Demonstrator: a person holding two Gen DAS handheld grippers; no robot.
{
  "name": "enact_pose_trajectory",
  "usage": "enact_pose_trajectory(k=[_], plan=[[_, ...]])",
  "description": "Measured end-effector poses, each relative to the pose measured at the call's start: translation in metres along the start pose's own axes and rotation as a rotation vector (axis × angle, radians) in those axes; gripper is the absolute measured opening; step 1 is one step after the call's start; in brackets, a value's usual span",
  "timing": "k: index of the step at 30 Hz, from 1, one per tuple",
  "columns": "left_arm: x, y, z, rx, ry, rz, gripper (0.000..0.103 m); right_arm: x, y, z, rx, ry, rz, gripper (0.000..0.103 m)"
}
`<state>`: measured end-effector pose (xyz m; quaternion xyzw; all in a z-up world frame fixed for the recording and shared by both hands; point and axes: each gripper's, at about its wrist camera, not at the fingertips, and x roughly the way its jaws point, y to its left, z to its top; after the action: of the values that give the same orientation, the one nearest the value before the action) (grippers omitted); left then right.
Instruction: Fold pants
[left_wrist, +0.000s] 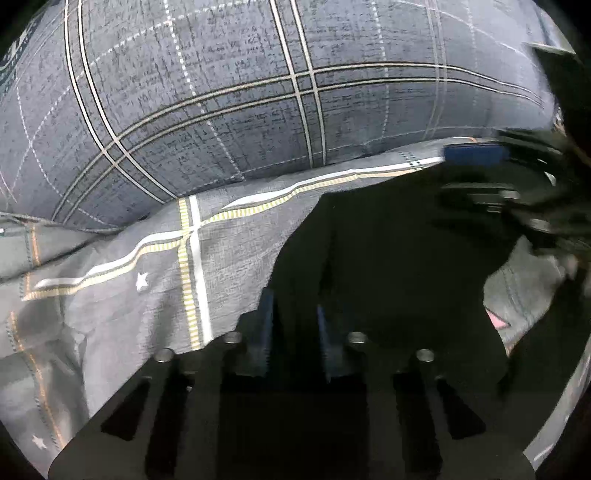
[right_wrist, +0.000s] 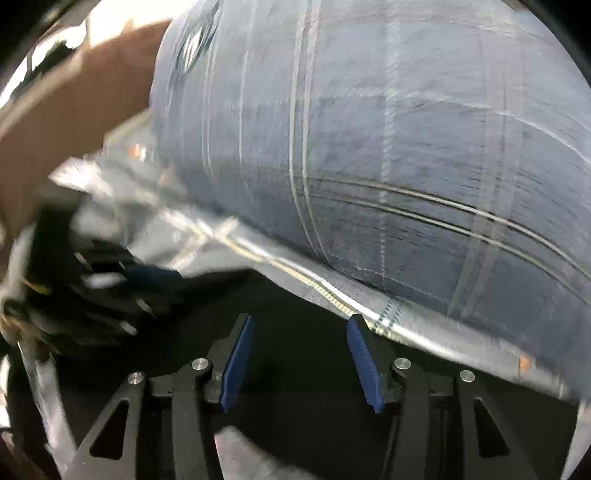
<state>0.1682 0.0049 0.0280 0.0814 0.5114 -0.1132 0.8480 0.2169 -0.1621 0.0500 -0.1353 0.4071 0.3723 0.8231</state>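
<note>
Pants (left_wrist: 388, 251) between left hand-held gripper (left_wrist: 295, 314) pads

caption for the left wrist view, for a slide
Left gripper shut on the black pants, which lie on a grey plaid bedsheet below a plaid pillow.

Both wrist views look steeply down, close over black pants (left_wrist: 388, 258) against plaid bedding (left_wrist: 221, 110).

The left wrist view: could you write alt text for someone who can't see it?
The left tool, jaws nearly shut on black pants, points down at a bed. Grey plaid bedding lies around the pants, with a darker plaid pillow behind. The right tool blurs in at right.
</note>
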Motion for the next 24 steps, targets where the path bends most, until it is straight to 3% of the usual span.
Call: enact_pose_trajectory(k=[4, 7, 10, 12, 14, 20, 24], plan=[[-0.011, 0.012, -0.001, -0.001, -0.011, -0.070, 0.015, 0.030, -0.003, 0.009, -0.124, 0.108, 0.008, 0.050], [-0.019, 0.017, -0.002, 0.010, -0.026, -0.082, 0.015, 0.046, -0.003, 0.009, -0.197, 0.150, -0.010, 0.049], [-0.028, 0.015, -0.006, 0.007, -0.039, -0.099, 0.015, 0.045, -0.002, 0.010, -0.193, 0.129, 0.028, 0.009], [-0.041, 0.018, -0.009, 0.002, -0.052, -0.116, 0.015, 0.037, 0.010, 0.007, -0.241, 0.114, 0.001, 0.005], [-0.064, 0.019, -0.013, -0.006, -0.070, -0.139, 0.014, 0.021, 0.018, 0.004, -0.254, 0.093, -0.015, 0.004], [-0.146, 0.007, -0.054, 0.071, -0.155, -0.232, 0.014, -0.094, 0.054, -0.025, -0.250, -0.075, 0.022, 0.004], [-0.163, -0.010, -0.094, 0.139, -0.128, -0.284, 0.014, -0.137, 0.097, -0.069, -0.258, -0.070, 0.081, 0.004]])
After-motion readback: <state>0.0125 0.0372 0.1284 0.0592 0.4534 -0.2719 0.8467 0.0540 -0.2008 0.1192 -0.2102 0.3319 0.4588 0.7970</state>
